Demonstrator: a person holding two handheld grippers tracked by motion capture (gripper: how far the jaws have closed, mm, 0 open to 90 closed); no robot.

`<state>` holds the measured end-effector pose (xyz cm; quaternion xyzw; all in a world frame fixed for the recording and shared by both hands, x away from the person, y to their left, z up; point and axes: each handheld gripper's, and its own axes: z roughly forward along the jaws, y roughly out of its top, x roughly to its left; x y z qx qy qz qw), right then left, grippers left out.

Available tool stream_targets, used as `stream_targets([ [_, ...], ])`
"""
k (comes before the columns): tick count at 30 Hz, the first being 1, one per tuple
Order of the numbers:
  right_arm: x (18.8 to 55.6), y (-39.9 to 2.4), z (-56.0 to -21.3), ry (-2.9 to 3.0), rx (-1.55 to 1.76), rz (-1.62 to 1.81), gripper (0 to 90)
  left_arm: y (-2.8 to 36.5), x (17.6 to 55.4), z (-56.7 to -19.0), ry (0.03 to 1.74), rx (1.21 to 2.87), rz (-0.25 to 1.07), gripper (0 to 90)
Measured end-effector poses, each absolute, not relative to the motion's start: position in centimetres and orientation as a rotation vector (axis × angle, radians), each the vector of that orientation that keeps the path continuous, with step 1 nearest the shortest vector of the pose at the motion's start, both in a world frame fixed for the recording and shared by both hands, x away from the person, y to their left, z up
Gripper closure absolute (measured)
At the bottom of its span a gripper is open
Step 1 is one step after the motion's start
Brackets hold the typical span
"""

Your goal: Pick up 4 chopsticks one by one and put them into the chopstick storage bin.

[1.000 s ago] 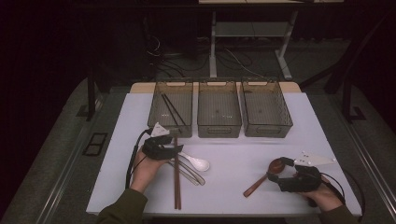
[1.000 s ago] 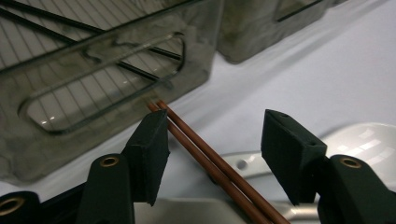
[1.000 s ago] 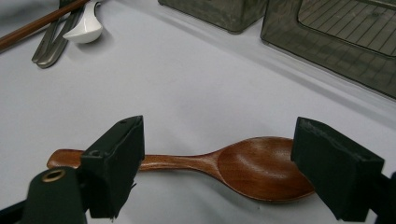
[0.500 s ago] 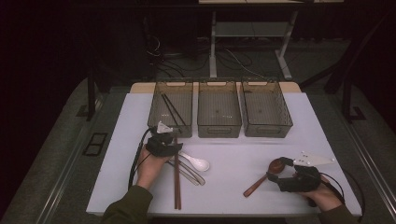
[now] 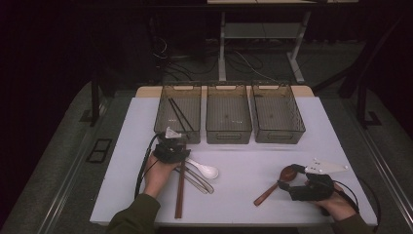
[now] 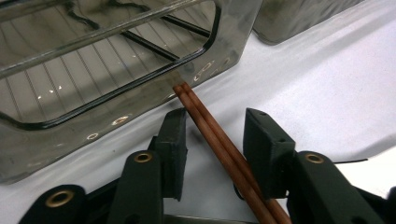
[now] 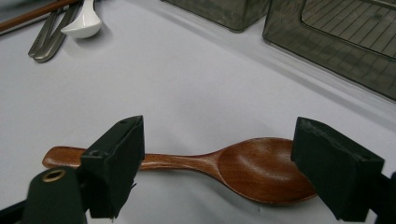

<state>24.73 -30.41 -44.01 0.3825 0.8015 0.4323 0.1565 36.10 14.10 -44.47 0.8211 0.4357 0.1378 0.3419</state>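
Note:
A pair of brown chopsticks (image 5: 180,195) lies on the white table (image 5: 243,161) with its tips at the foot of the left bin (image 5: 178,109). My left gripper (image 5: 179,146) straddles the chopsticks (image 6: 210,128) near those tips. Its jaws have just been closing, and a little gap still shows beside the sticks, so the left gripper (image 6: 215,121) is open. At the front right, my right gripper (image 5: 287,178) stands wide open over a wooden spoon (image 5: 272,187). The spoon (image 7: 261,168) rests flat on the table between the jaws of the right gripper (image 7: 219,128), untouched.
Three clear bins stand in a row at the back. The left bin (image 6: 93,116) holds black chopsticks (image 5: 180,117), beside the middle bin (image 5: 228,114) and the right bin (image 5: 277,114). A white spoon (image 5: 207,170) and metal utensils (image 5: 197,180) lie right of the brown chopsticks.
The left gripper has edged slightly to the right over the brown chopsticks. The right hand and the wooden spoon have stayed put.

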Motion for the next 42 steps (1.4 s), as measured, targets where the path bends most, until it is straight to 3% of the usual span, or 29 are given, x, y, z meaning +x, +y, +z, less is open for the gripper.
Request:
stream_targets([
  [25, 24.72, -30.32, -44.07, 2.302, 1.078, 1.220, 17.3, 13.85, 35.79, -44.14, 1.029, 2.169, 0.349, 80.7],
  [31, 24.72, -30.32, -44.07, 2.302, 1.076, 1.218, 17.3, 13.88, 35.78, -44.13, 1.026, 2.166, 0.349, 80.0],
  [42, 24.70, -30.33, -44.05, 2.302, 1.080, 1.218, 17.3, 14.35, 35.39, -43.53, 1.013, 2.126, 0.368, 64.1],
])
